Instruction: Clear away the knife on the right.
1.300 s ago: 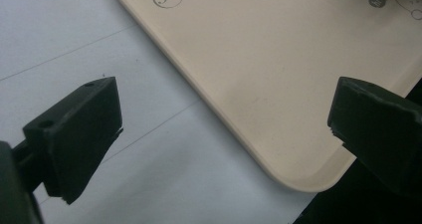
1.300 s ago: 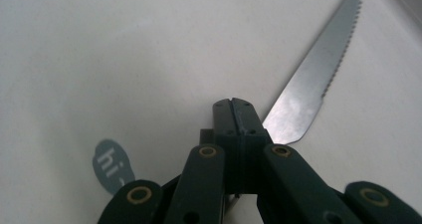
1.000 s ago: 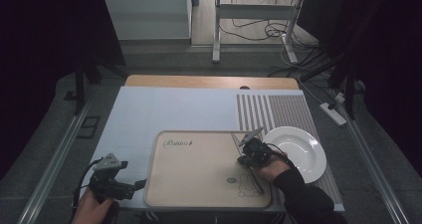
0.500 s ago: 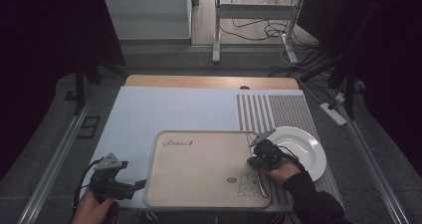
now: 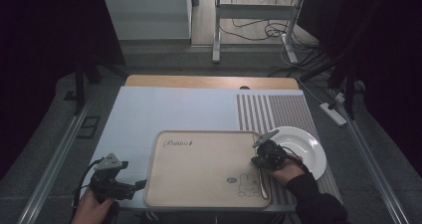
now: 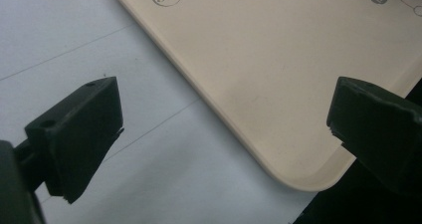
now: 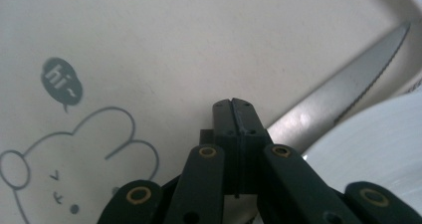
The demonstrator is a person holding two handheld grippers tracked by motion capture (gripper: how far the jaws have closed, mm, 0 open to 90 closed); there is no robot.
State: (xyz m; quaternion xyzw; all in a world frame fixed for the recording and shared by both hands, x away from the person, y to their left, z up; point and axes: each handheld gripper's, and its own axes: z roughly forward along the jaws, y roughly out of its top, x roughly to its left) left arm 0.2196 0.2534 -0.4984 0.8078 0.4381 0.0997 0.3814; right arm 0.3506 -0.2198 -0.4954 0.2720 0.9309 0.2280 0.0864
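On the pale table (image 5: 164, 109), left gripper (image 6: 219, 119) jaws gape, right gripper (image 7: 234, 107) jaws pressed together over a tray (image 5: 204, 184).

High view overhead facing forward, both gripper views close (sharing beige tray (image 5: 204, 169)).

The left hand-held gripper (image 5: 141, 184) sits low with jaws spread wide; the right hand-held gripper (image 5: 255, 160) has its jaws pressed together.
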